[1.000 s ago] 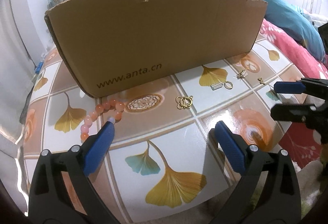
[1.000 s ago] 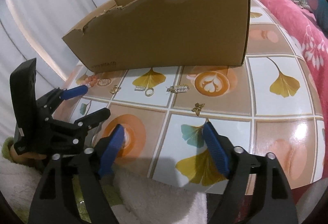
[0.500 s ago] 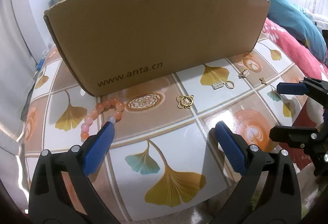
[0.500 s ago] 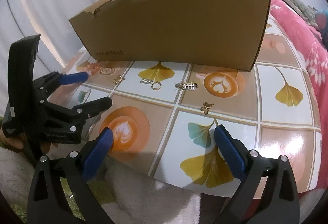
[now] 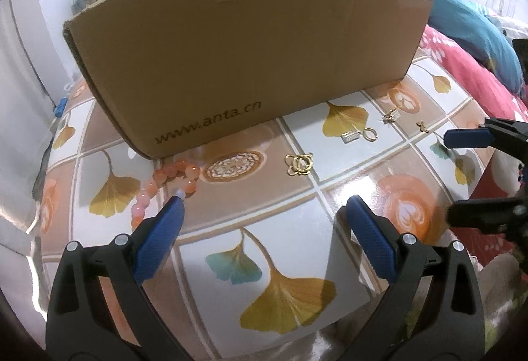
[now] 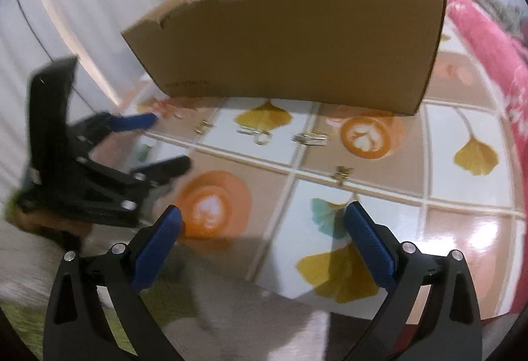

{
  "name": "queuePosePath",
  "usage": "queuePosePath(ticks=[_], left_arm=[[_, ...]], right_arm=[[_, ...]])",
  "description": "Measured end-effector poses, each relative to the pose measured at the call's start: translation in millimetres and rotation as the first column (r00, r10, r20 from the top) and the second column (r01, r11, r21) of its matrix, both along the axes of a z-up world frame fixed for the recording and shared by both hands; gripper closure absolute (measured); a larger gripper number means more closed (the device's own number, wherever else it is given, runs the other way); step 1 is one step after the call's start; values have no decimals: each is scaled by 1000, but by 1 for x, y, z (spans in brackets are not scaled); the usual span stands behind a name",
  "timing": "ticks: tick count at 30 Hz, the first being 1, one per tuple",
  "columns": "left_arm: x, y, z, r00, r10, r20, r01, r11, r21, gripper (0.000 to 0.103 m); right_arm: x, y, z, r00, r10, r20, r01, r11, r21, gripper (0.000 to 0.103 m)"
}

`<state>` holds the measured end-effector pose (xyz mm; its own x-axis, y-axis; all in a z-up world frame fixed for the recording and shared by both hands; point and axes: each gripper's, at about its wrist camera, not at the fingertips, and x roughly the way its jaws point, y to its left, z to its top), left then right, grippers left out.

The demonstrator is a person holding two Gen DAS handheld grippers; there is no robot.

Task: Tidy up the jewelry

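Observation:
Several jewelry pieces lie on the tiled table in front of a brown cardboard box. An orange bead bracelet lies at the left, just beyond my left gripper's left fingertip. A gold clover ring piece, a silver clip with a gold ring, a small gold charm and a gold butterfly follow to the right. My left gripper is open and empty above the table's front. My right gripper is open and empty, near the butterfly.
The box is open-topped with a torn rim. A pink and blue bedding pile lies to the right of the table. The table edge runs close under both grippers. A chair and curtain stand behind.
My right gripper has swung forward over the table toward the butterfly and the view is blurred by motion. My left gripper has eased slightly closer to the bracelet.

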<state>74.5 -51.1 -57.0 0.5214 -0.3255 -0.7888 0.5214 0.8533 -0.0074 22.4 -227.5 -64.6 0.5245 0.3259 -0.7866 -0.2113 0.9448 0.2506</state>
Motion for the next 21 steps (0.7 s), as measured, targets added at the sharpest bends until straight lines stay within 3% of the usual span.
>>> queuePosePath(ticks=[5,6,12,16,21], left_arm=[[-7,3,17,995,-35,91,39,998,-40,8],[-8,3,21,994,-43,99,49,997,-59,9],[-7,-6,30,990,-93,106,102,991,-83,43],[-1,-14,24,986,-154,59,159,984,-85,64],[1,-19,18,979,-200,38,202,977,-62,83]], right_arm=[[-2,1,19,996,-6,92,4,1000,25,7],[0,0,21,994,-16,104,12,999,31,11],[15,-9,16,993,-87,80,80,993,87,38],[26,-7,8,993,-107,47,102,991,85,56],[35,5,1,994,-101,33,99,993,72,59]])
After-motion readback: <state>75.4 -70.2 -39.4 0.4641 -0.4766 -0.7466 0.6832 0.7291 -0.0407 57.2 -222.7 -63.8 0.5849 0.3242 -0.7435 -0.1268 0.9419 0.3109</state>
